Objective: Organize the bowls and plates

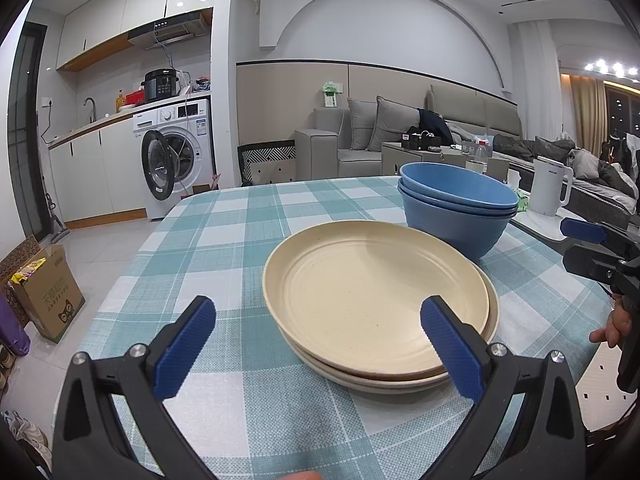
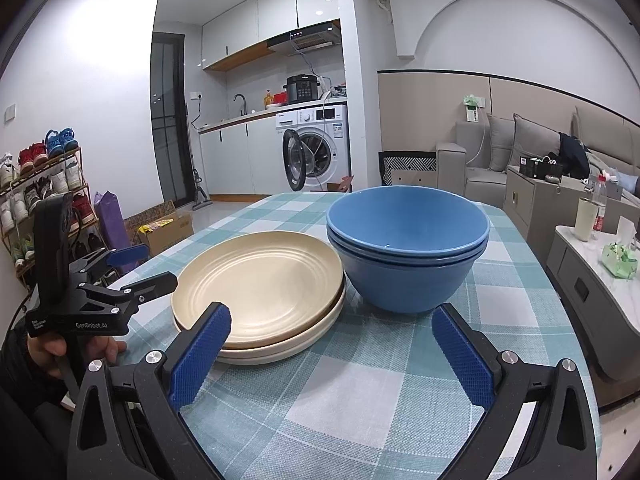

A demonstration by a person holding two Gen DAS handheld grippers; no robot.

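A stack of cream plates (image 1: 376, 300) sits on the checked tablecloth (image 1: 240, 240), with a stack of blue bowls (image 1: 456, 208) right behind it. My left gripper (image 1: 318, 346) is open and empty, its right finger over the near rim of the plates. In the right wrist view the plates (image 2: 260, 284) lie at the left and the bowls (image 2: 408, 248) at the centre. My right gripper (image 2: 330, 356) is open and empty, just in front of both stacks. The left gripper also shows at the left (image 2: 144, 268), and the right gripper at the right edge (image 1: 588, 244).
The table's left edge drops to a tiled floor with a cardboard box (image 1: 48, 292). A white kettle (image 1: 548, 186) stands on a side cabinet to the right. A shoe rack (image 2: 44, 196) stands at far left, a sofa (image 2: 520, 152) behind.
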